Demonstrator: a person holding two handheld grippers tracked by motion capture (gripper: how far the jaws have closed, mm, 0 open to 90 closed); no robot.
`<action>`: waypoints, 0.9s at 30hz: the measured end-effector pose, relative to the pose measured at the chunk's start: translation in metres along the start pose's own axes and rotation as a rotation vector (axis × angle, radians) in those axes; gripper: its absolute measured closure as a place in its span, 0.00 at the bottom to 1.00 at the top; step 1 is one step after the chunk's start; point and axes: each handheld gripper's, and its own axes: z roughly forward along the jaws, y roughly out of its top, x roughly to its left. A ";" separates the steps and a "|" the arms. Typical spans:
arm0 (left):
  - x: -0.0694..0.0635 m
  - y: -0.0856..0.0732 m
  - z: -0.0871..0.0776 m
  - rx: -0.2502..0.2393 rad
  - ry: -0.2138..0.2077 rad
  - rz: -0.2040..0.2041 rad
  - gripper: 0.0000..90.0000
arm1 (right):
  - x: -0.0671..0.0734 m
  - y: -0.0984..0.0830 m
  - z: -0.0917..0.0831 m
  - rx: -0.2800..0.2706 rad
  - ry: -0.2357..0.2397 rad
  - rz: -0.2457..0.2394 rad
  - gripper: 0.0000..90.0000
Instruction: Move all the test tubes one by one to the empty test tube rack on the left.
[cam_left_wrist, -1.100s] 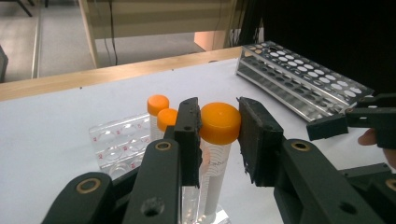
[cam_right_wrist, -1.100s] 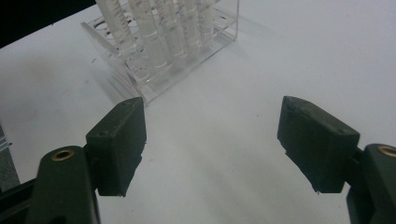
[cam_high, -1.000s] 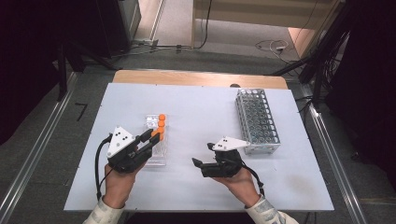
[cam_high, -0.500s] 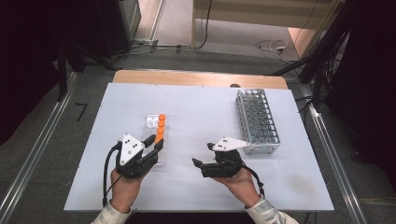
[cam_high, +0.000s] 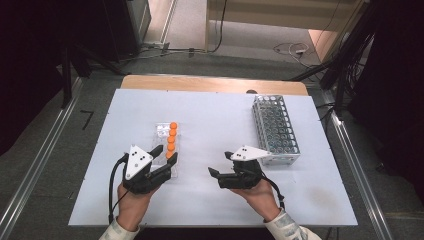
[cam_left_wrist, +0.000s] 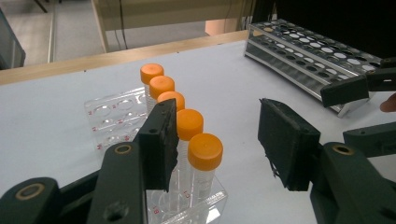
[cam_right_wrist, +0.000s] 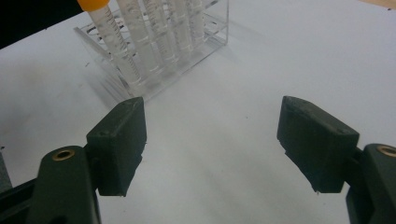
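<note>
— Inspecting the left gripper (cam_left_wrist: 217, 135): what is recorded?

— Its jaws have just been opening and are parted, with nothing clamped. The nearest orange-capped tube (cam_left_wrist: 204, 161) is seen just beside the left jaw, standing upright in the clear acrylic rack (cam_high: 166, 150).

— And the remaining tubes?

— Five are counted in one row of that rack, on the white table (cam_high: 210, 125).

— The right gripper (cam_right_wrist: 210, 140)?

— It is held wide apart over bare table, nothing between the jaws. The metal tube rack (cam_high: 275, 131) is noted near it, at the right.

Even overhead light, soft shadows; dark surroundings, close views slightly blurred
</note>
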 end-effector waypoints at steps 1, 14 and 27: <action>0.001 -0.001 0.000 0.001 0.001 -0.002 0.50 | 0.000 0.000 0.000 0.001 -0.002 0.001 0.25; 0.009 -0.006 -0.005 -0.004 0.013 -0.045 0.33 | -0.008 -0.001 -0.007 -0.014 -0.022 0.018 0.25; 0.016 -0.011 -0.011 -0.005 0.029 -0.065 0.28 | -0.014 -0.003 -0.013 -0.025 -0.037 0.034 0.25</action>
